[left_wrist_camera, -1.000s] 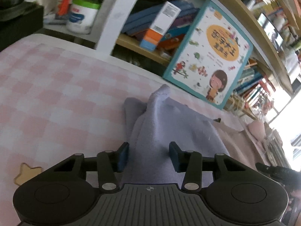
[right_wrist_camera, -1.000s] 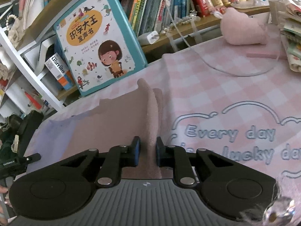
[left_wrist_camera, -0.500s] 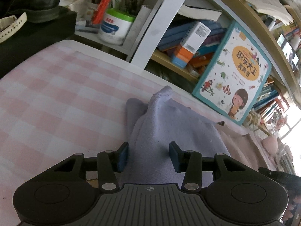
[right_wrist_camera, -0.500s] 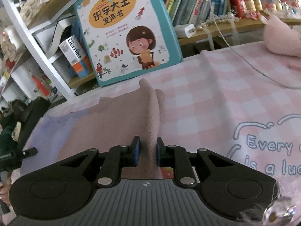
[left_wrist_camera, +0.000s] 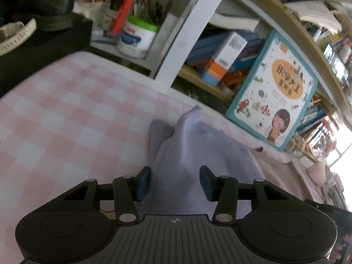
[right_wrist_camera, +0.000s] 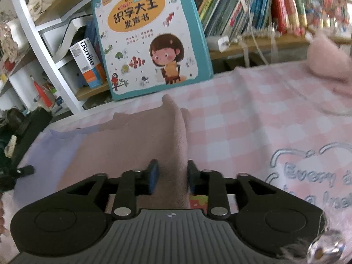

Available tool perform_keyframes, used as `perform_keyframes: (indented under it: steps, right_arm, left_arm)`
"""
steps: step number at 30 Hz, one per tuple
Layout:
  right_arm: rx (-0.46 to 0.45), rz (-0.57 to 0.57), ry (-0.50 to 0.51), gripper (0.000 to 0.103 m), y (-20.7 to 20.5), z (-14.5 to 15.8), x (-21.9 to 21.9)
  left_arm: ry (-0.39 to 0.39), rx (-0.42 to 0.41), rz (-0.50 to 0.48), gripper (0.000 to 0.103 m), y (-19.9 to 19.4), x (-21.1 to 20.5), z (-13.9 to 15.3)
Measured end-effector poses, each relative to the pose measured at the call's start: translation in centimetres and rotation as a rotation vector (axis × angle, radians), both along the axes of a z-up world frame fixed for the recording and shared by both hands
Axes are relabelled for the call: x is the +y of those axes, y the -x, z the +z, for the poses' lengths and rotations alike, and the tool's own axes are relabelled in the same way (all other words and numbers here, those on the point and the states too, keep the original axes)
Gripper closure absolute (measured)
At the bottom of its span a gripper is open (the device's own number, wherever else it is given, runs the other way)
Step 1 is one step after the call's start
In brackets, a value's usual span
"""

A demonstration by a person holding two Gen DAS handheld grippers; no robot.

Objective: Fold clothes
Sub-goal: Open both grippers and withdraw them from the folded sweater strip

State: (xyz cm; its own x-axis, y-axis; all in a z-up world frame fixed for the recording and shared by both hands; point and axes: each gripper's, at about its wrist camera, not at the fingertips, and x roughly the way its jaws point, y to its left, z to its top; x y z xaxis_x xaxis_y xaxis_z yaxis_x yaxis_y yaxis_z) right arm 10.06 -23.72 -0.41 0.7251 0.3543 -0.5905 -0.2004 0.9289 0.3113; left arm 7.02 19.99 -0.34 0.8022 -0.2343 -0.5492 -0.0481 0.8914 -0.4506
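Note:
A soft garment lies on a pink checked cloth (left_wrist_camera: 66,114). Its lavender part (left_wrist_camera: 189,154) fills the left wrist view; its dusty pink part (right_wrist_camera: 140,140) fills the right wrist view, with lavender (right_wrist_camera: 61,145) at its left. My left gripper (left_wrist_camera: 175,183) is open, its jaws wide apart with a raised fold of lavender fabric between them. My right gripper (right_wrist_camera: 172,176) is open a little, its jaws astride a raised ridge of pink fabric that no longer looks pinched.
A teal children's book (right_wrist_camera: 151,37) leans against the bookshelf just behind the garment, also seen in the left wrist view (left_wrist_camera: 272,101). A white shelf post (left_wrist_camera: 187,30), a pen tub (left_wrist_camera: 136,37) and a fluffy pink item (right_wrist_camera: 325,59) stand around the edges.
My right gripper has opened from shut on the pink ridge. Both grippers have swung leftward over the table. The left gripper stays open.

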Motion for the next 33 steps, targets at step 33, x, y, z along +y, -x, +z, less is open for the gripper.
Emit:
perform_keyframes:
  steps: [33]
  right_arm:
    - [-0.285,0.372,0.398,0.025,12.5,1.4,7.2]
  left_arm:
    - [-0.173,0.004,-0.049,0.015,10.5,-6.9,1.5]
